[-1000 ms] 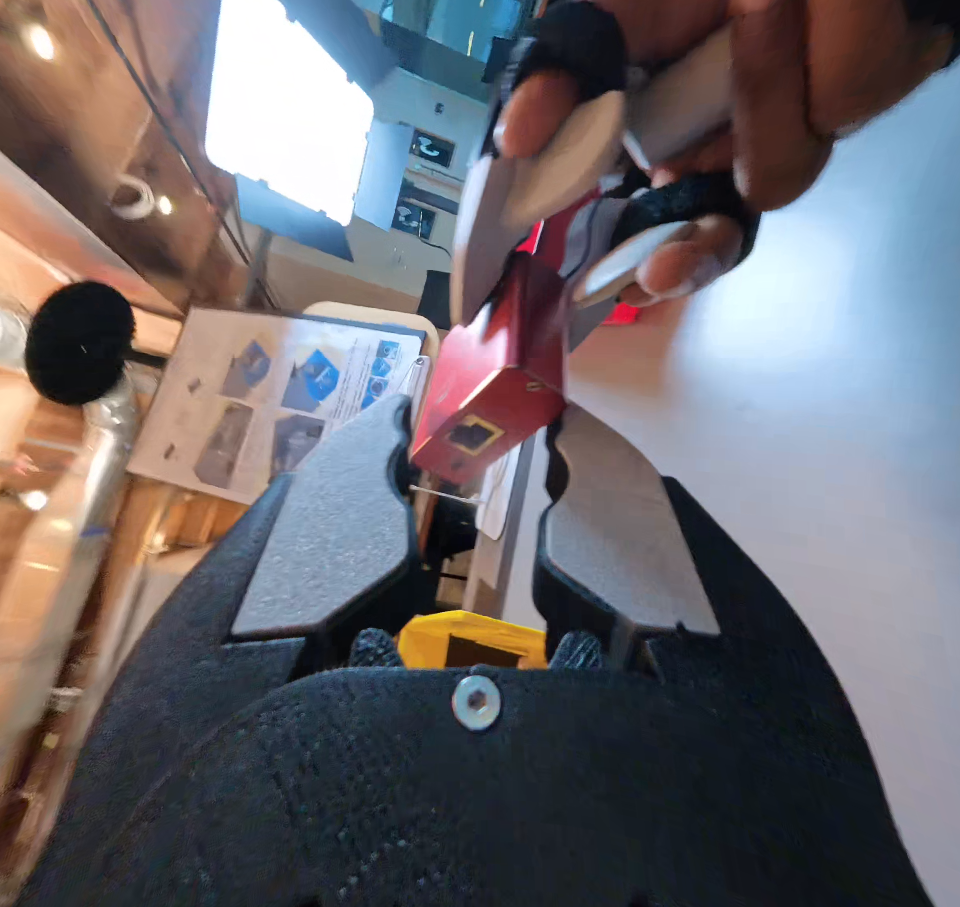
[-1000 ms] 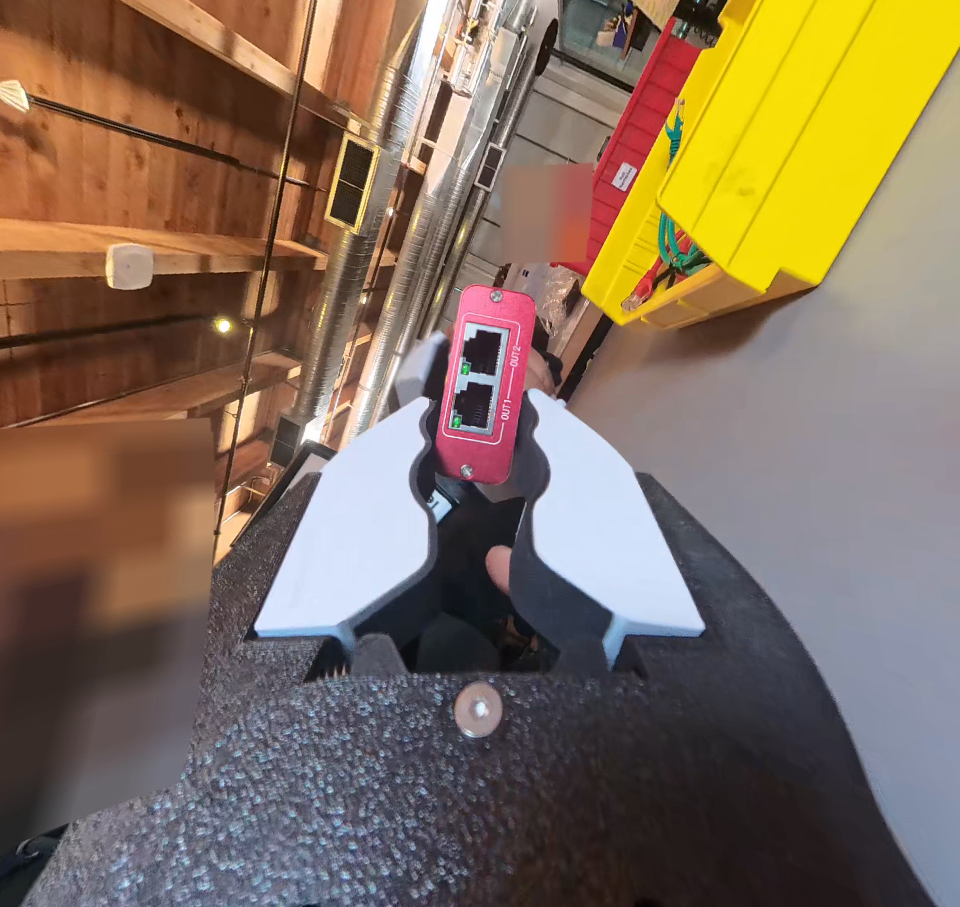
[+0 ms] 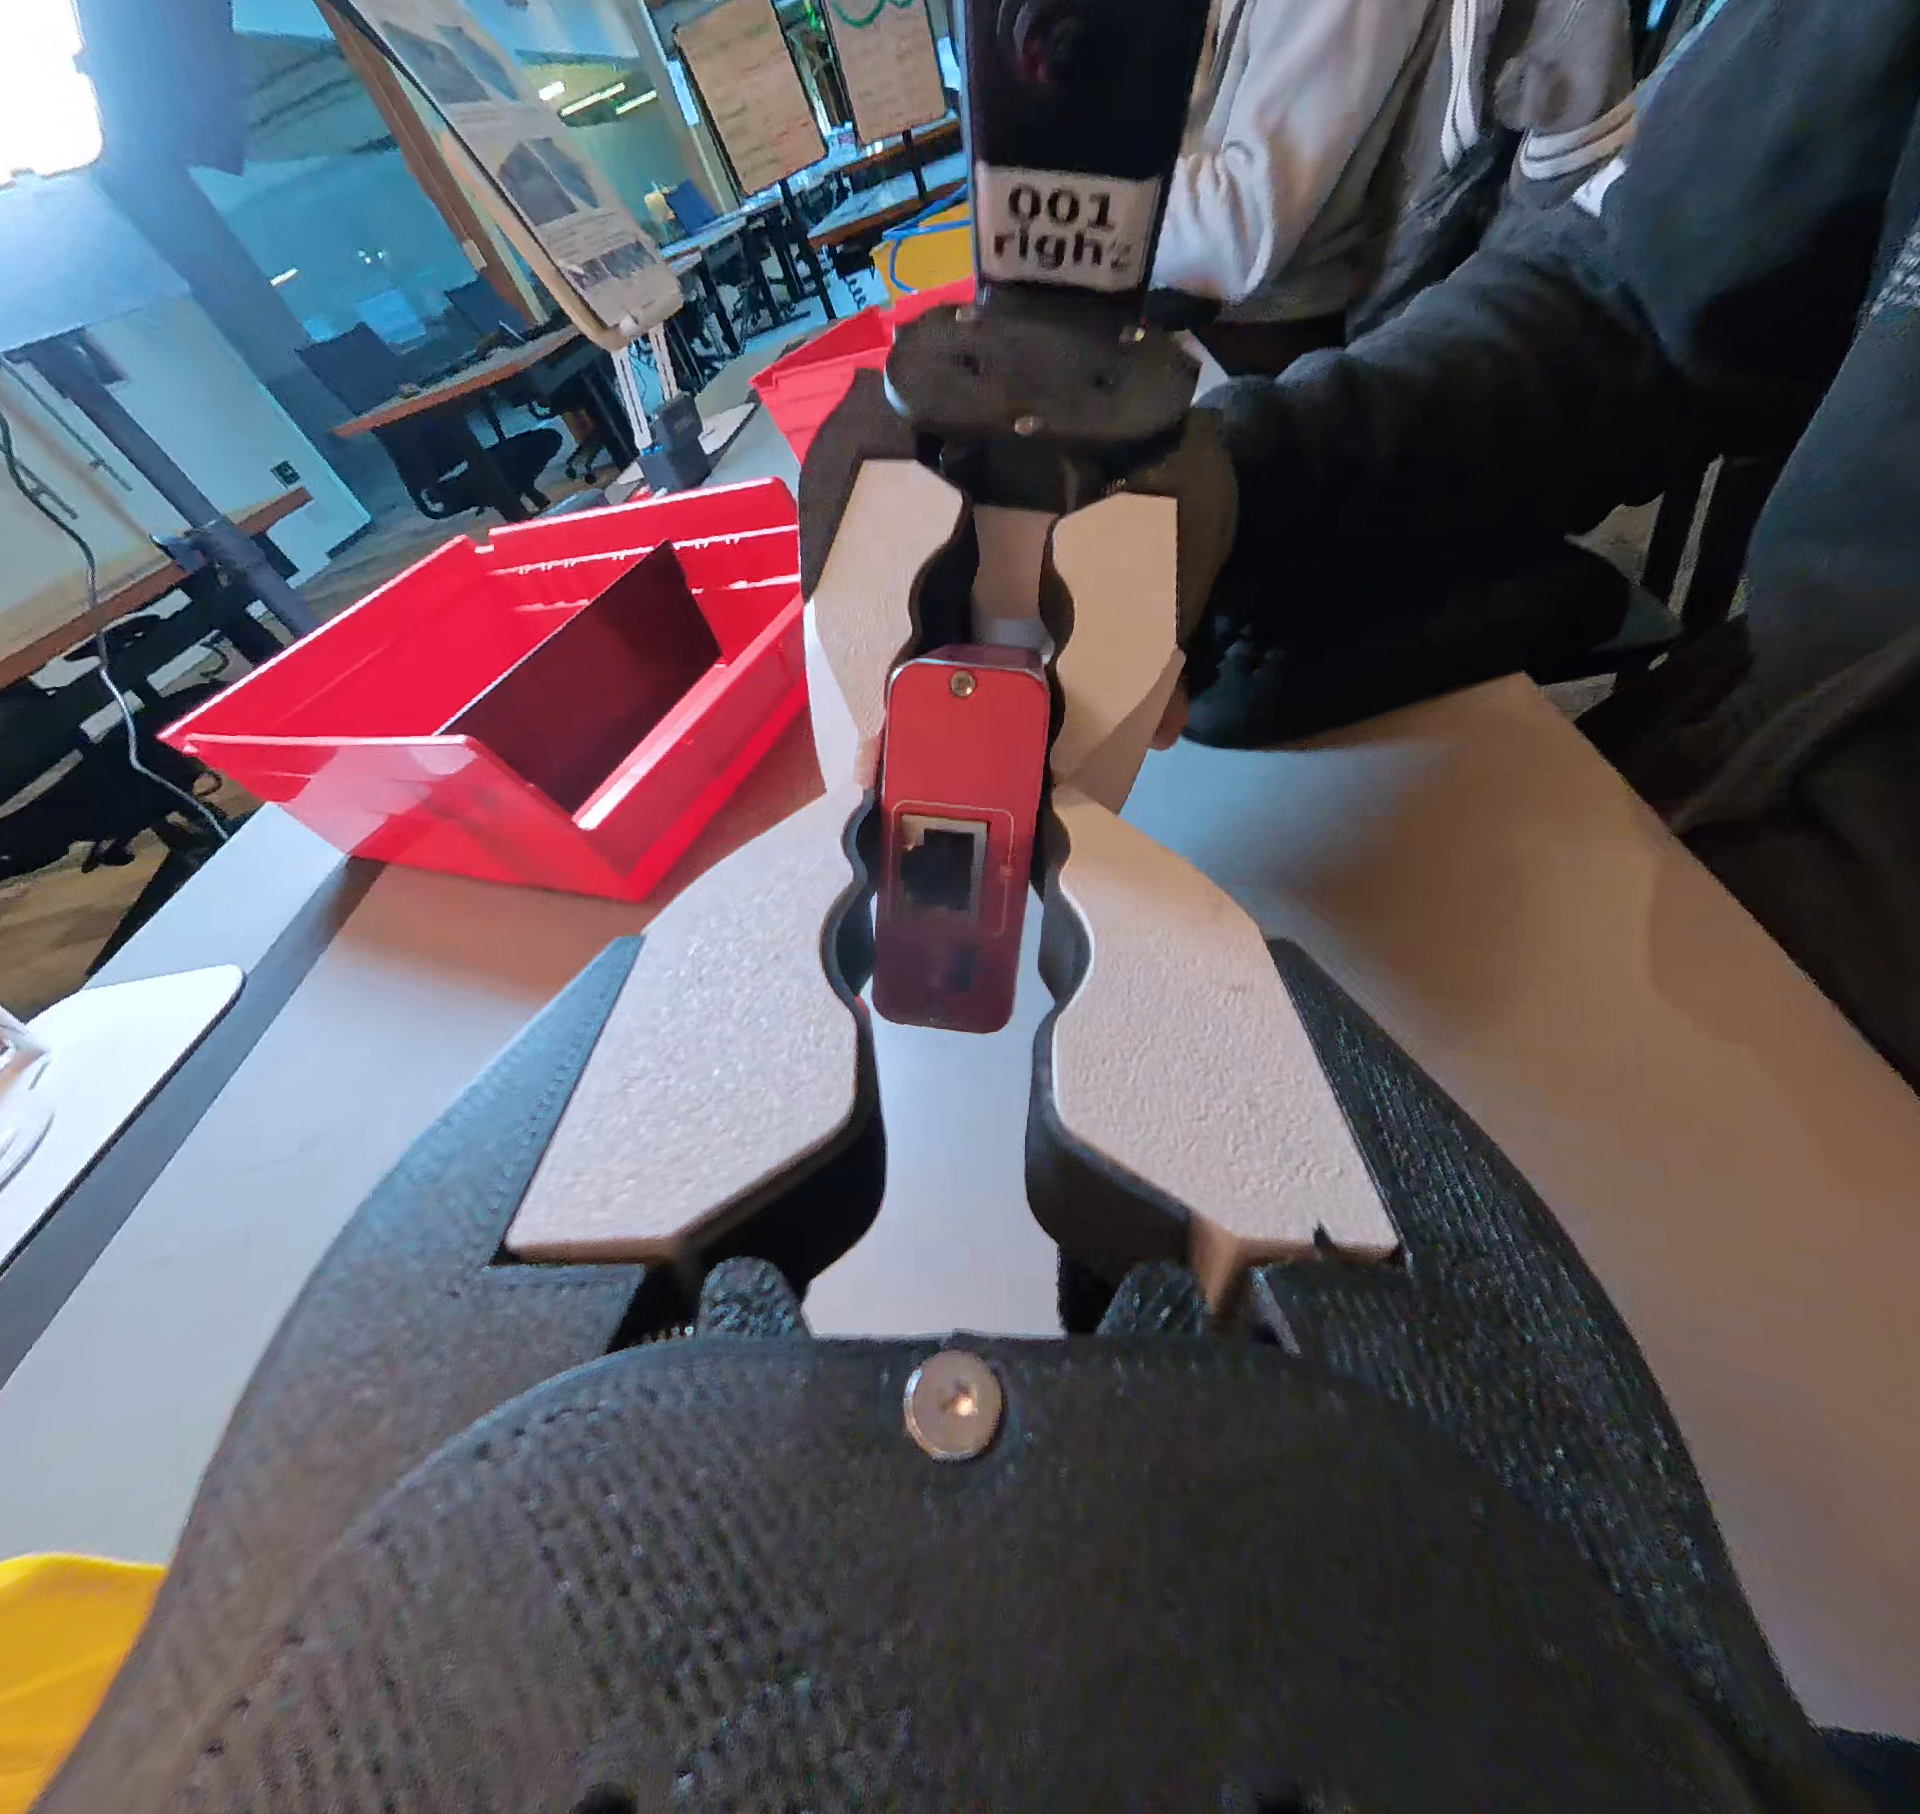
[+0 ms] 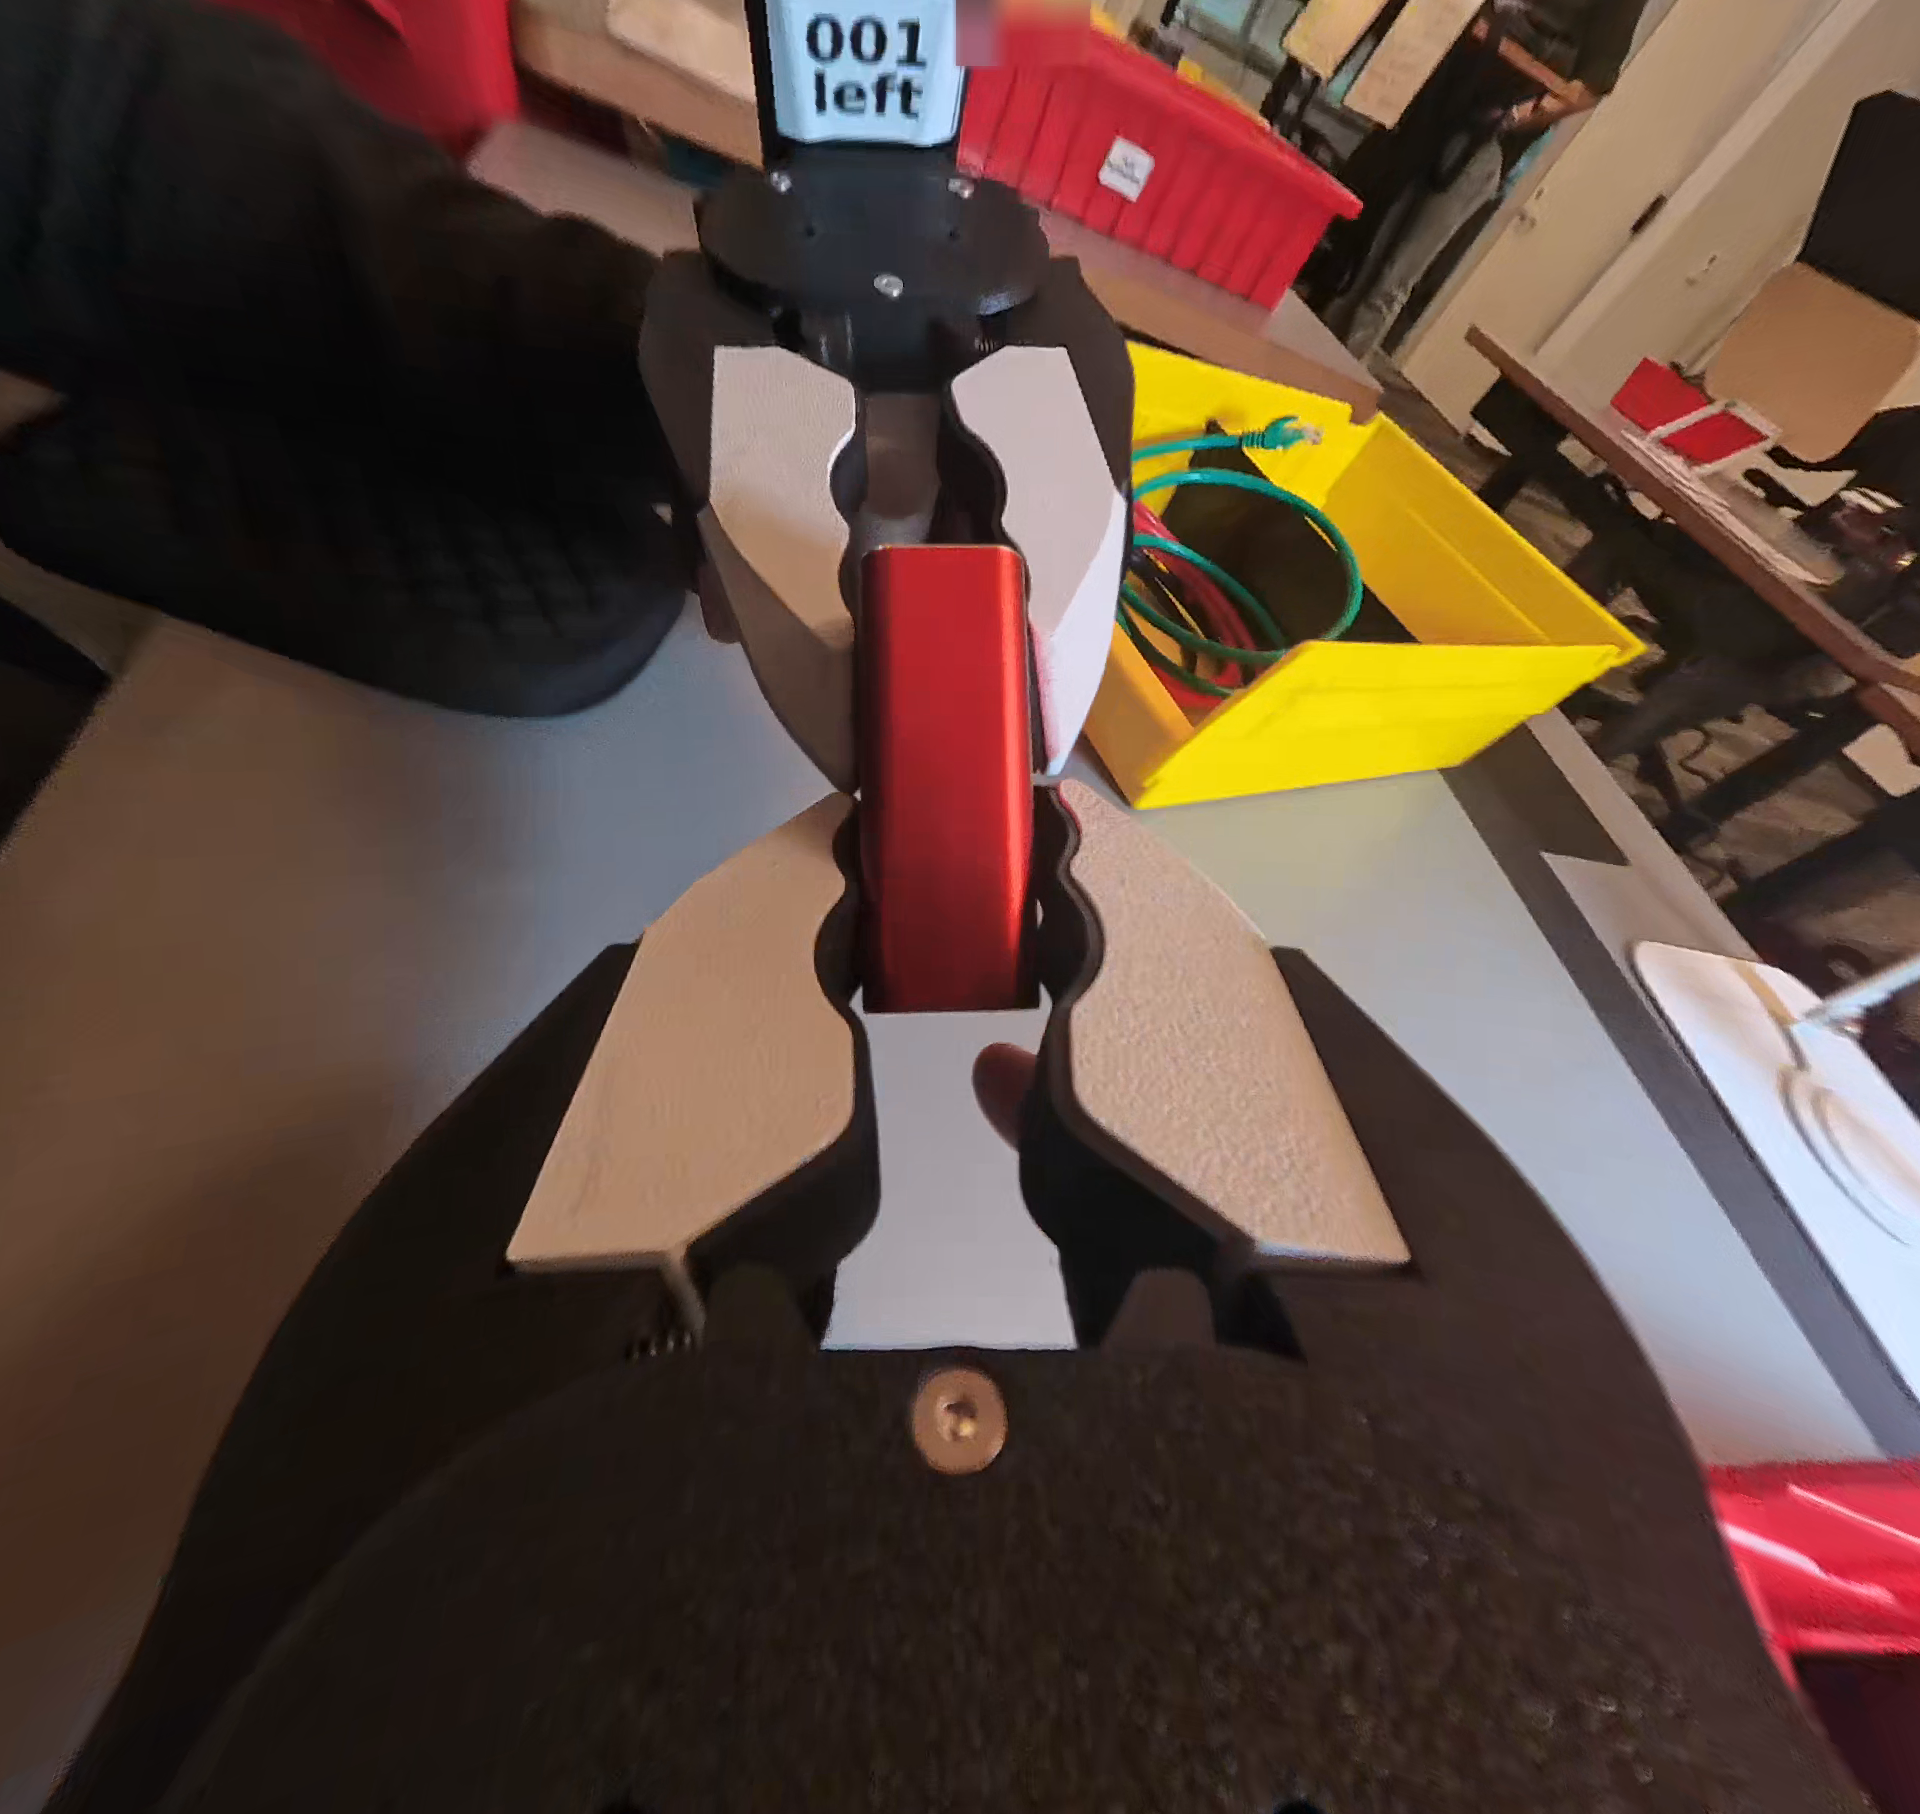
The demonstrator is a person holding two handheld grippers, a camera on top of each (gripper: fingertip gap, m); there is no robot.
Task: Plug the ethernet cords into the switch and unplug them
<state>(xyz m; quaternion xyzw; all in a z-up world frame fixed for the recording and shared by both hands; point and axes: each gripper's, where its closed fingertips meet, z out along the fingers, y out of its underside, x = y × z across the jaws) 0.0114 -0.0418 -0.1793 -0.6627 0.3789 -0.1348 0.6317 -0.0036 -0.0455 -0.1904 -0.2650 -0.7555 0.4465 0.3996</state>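
Gripping one red switch point(image 3: 961, 829) from opposite ends above the table point(image 3: 1455, 985): left gripper point(image 3: 956, 891) and right gripper point(image 4: 948, 891) both clamped on it. One yellow bin point(image 4: 1382, 684) holds the ethernet cords point(image 4: 1247, 559); one red bin point(image 3: 499, 725) sits nearby.

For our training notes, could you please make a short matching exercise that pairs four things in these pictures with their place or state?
Things:
1. switch
2. green cord
3. red bin
4. left tongs

Places or states:
A. coiled in the yellow bin
B. holds only a dark divider, on the table
C. gripped from both ends, no cord plugged into the visible port
D. shut on the switch, facing the right tongs

Pairs: 1-C, 2-A, 3-B, 4-D
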